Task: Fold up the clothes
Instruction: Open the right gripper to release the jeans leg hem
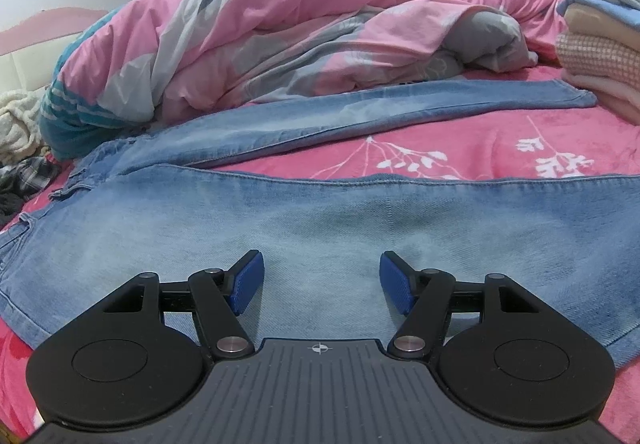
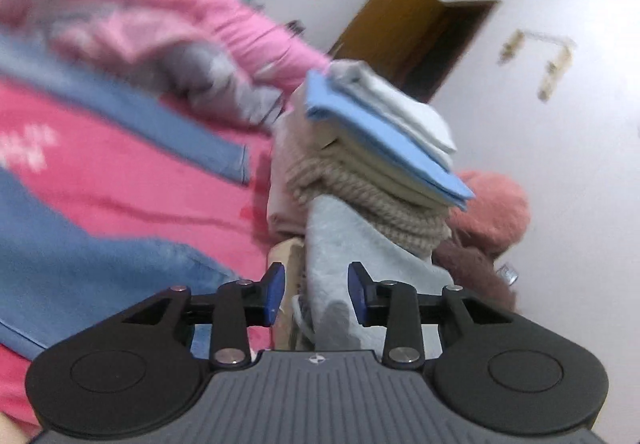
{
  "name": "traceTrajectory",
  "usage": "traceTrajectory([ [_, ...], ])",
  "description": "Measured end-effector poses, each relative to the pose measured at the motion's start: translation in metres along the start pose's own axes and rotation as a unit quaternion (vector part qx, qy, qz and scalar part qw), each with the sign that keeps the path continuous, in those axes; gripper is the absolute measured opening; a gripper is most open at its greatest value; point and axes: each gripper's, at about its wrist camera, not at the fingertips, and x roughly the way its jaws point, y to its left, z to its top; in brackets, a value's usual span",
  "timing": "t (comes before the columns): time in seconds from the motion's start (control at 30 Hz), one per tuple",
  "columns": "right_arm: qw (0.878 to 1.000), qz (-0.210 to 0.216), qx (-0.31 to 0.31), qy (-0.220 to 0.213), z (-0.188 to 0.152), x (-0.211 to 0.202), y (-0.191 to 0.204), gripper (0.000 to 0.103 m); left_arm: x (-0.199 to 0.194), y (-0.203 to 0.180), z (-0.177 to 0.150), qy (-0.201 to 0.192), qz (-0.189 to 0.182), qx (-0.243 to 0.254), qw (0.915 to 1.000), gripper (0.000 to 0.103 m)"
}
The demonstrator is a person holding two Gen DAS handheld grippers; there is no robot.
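Note:
A pair of light blue jeans [image 1: 320,220] lies spread on the pink bedspread [image 1: 500,132], one leg across the near side and the other leg [image 1: 360,112] stretched behind it. My left gripper [image 1: 322,284] is open and empty just above the near leg. My right gripper [image 2: 316,294] is open and empty, tilted, beside the end of the near jeans leg [image 2: 80,272] and in front of a stack of folded clothes [image 2: 380,164]. The right wrist view is blurred.
A rumpled pink and grey quilt [image 1: 300,28] fills the back of the bed. The stack of folded clothes [image 1: 600,44] stands at the right edge. Loose clothes [image 1: 20,164] lie at the left. A pink fuzzy item [image 2: 492,204] sits behind the stack.

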Motion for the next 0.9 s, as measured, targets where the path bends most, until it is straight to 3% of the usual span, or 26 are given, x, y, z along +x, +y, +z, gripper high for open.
traceTrajectory([
  [0.1,0.990,0.054,0.129,0.021,-0.015,-0.015,-0.028,0.039,-0.001,0.000,-0.001,-0.001,0.001,0.001,1.0000,0.066],
  [0.17,0.967,0.111,0.228,0.037,-0.035,-0.020,-0.044,0.044,-0.001,0.000,-0.001,-0.001,0.002,0.001,1.0000,0.067],
  [0.27,0.916,0.153,0.358,0.099,-0.071,-0.007,-0.058,0.045,-0.002,0.001,-0.001,-0.001,0.004,-0.001,1.0000,0.067],
  [0.33,0.871,0.176,0.438,0.139,-0.094,0.008,-0.066,0.045,-0.003,0.001,-0.001,0.000,0.007,-0.003,1.0000,0.067],
  [0.4,0.833,0.196,0.494,0.154,-0.111,0.019,-0.070,0.044,-0.005,0.003,-0.001,0.000,0.011,-0.006,0.9999,0.067],
  [0.53,0.825,0.209,0.509,0.128,-0.118,0.023,-0.070,0.038,-0.008,0.003,-0.001,0.002,0.017,-0.007,0.9998,0.067],
  [0.63,0.842,0.201,0.487,0.116,-0.115,0.027,-0.062,0.014,-0.009,0.001,0.000,0.004,0.022,-0.003,0.9997,0.067],
  [0.7,0.840,0.199,0.493,0.109,-0.116,0.023,-0.063,0.003,-0.010,0.000,0.000,0.005,0.025,-0.001,0.9997,0.067],
  [0.77,0.833,0.201,0.506,0.096,-0.117,0.013,-0.069,0.001,-0.011,-0.001,0.001,0.006,0.028,0.002,0.9996,0.067],
  [0.83,0.848,0.194,0.488,0.077,-0.108,-0.008,-0.077,0.000,-0.012,-0.002,0.001,0.007,0.031,0.005,0.9995,0.067],
  [0.9,0.851,0.196,0.482,0.070,-0.103,-0.020,-0.083,0.000,-0.012,-0.004,0.002,0.008,0.034,0.007,0.9994,0.067],
])
